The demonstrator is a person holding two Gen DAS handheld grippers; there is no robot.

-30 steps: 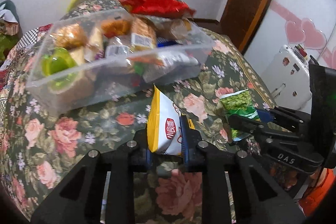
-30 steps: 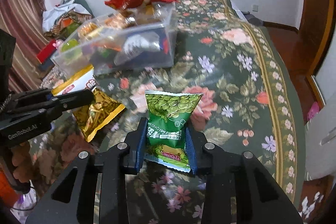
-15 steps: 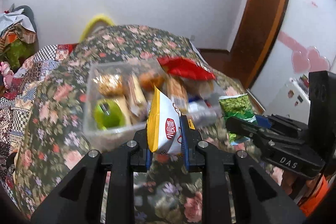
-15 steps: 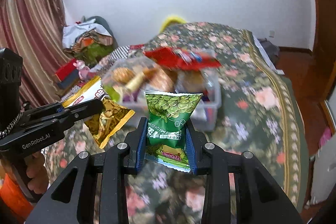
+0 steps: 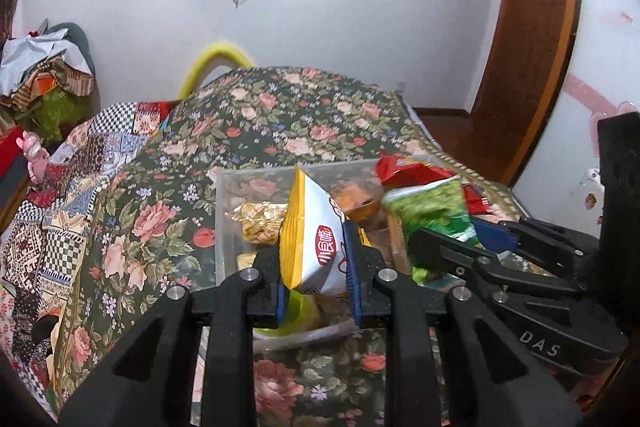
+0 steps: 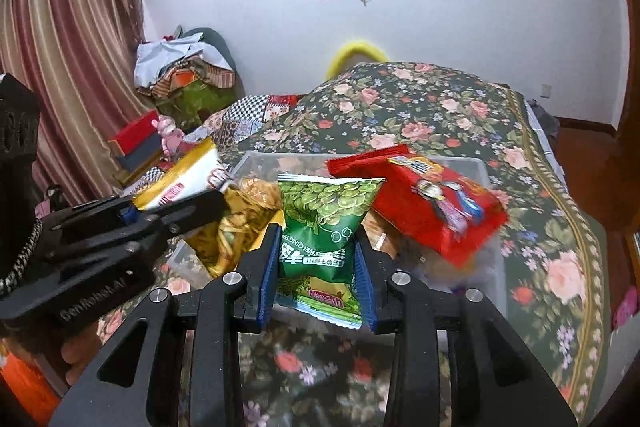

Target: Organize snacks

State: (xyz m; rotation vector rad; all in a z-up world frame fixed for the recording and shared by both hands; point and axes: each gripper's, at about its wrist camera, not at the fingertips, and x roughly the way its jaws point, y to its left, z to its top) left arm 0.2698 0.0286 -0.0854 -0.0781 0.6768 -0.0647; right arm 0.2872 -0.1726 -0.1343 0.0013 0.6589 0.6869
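Left gripper (image 5: pixel 318 281): clamped on a yellow-and-white snack bag (image 5: pixel 310 243), held upright over the clear bin; body lettering "GenRobot.AI" shows in the right wrist view
Yellow-and-white snack bag: red seal with white Chinese characters on its white face, too small to read surely
Clear bin (image 6: pixel 494 281): a transparent plastic box on the floral bedspread (image 5: pixel 280 115), holding gold-wrapped snacks (image 5: pixel 260 223) and others
Right gripper (image 6: pixel 316 277): closed on a green snack bag (image 6: pixel 326 227), held just above the bin's near edge; body lettering "DAS" shows in the left wrist view
Green snack bag: green peas pictured, partial letters "WEIQING", Chinese characters
Red snack bag (image 6: pixel 424 201): lies on top of the bin's contents, right side, print blurred
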